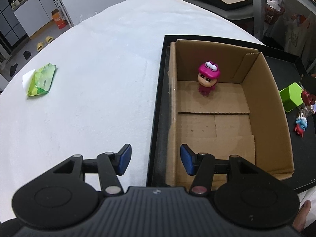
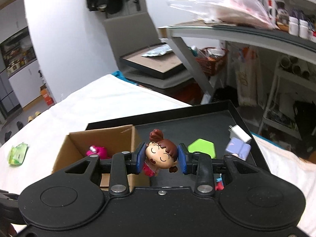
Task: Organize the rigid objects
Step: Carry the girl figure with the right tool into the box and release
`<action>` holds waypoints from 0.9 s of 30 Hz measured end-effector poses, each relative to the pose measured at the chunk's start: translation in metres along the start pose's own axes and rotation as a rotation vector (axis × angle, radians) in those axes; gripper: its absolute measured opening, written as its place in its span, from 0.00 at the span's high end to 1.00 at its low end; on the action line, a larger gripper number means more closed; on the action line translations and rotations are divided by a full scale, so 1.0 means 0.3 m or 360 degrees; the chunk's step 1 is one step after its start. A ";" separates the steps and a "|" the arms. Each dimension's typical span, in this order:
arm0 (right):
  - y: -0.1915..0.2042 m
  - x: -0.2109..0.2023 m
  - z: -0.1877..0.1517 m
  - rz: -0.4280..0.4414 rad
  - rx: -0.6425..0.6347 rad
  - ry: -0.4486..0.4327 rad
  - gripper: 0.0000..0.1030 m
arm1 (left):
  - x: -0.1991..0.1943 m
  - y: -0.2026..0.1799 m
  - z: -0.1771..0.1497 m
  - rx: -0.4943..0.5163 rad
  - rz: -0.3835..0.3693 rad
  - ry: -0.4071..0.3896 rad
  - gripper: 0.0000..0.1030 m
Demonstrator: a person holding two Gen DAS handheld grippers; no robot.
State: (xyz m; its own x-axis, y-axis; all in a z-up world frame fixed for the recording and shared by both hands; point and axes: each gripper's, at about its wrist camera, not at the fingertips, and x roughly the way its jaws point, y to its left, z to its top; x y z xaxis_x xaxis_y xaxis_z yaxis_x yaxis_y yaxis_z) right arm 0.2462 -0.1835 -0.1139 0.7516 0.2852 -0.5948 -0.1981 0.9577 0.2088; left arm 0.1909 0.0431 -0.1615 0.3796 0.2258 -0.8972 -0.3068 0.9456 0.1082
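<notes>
A cardboard box (image 1: pixel 262 98) stands in a black tray (image 1: pixel 158 106). A pink-hatted figurine (image 1: pixel 207 78) stands upright at the box's far end; it also shows in the right wrist view (image 2: pixel 97 151). My left gripper (image 1: pixel 155 160) is open and empty, above the box's near left wall. My right gripper (image 2: pixel 162 156) is shut on a brown-haired girl figurine (image 2: pixel 161 151), held tilted above the tray beside the box's (image 2: pixel 63 148) right wall. A green block (image 2: pixel 201 146), a lilac box (image 2: pixel 238 147) and a white charger (image 2: pixel 240 133) lie in the tray (image 2: pixel 217 118).
A green tissue pack (image 1: pixel 40 80) lies on the white table (image 1: pixel 98 69) at the left. A small blue-and-red toy (image 1: pixel 300 126) lies in the tray by the green block (image 1: pixel 292 96). Chairs and shelving stand beyond the table.
</notes>
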 end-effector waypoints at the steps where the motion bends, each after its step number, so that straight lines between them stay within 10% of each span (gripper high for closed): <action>1: 0.013 -0.002 0.001 0.0006 -0.0021 -0.0011 0.67 | 0.000 0.006 0.000 -0.0007 -0.0010 -0.0002 0.49; 15: 0.141 0.006 0.000 0.0104 -0.0242 -0.0067 0.67 | 0.013 0.026 0.005 -0.0047 -0.0185 -0.0037 0.54; 23: 0.207 0.045 0.000 0.0130 -0.0318 -0.0074 0.67 | 0.062 0.038 0.020 -0.0081 -0.0301 0.0033 0.88; 27: 0.232 0.076 0.006 0.0126 -0.0353 -0.0057 0.67 | 0.067 0.038 0.019 -0.0082 -0.0303 0.0043 0.89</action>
State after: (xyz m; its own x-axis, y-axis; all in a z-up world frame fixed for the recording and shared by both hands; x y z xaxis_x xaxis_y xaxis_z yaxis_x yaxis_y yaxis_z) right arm 0.2506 -0.1104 -0.1115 0.7494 0.3620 -0.5544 -0.3877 0.9187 0.0757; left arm 0.1999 0.0596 -0.1758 0.4113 0.0372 -0.9107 -0.2761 0.9573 -0.0856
